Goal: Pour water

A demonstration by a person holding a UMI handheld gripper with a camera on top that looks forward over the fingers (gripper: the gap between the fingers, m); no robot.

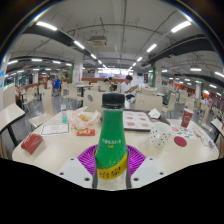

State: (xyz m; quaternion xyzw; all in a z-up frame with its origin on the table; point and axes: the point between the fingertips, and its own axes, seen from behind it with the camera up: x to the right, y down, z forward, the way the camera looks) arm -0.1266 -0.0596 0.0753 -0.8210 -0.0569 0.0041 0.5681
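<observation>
Left to right across the table (45, 160): a red flat item (32, 143) is lying near the left edge, then a sheet of paper (55, 128) and a food pack w/ orange-yellow contents (85, 120) further back. In the middle, nearest the front edge, a bottle (112, 140) w/ dark green cap and pale label is standing upright between the fingers of the gripper (112, 165). The purple pads (88, 160) are sitting right at its sides, and it looks like the claw is clenching the bottle, tho the actual contact is hard to confirm. To the right, a white patterned paper cup (160, 136) is standing close by, then a red round lid-like thing (180, 141) and a red can (186, 119) toward the right edge.

Judging the step: the bottle is being gripped or about to be lifted; the cap is on, so no water can come out yet. The cup is prob the target. For a clean pour: keep grip firm, lift straight, swing right, tilt slowly over the cup rim. The cup is light and could tip if bumped. Nothing is blocking the path btw bottle and cup.
</observation>
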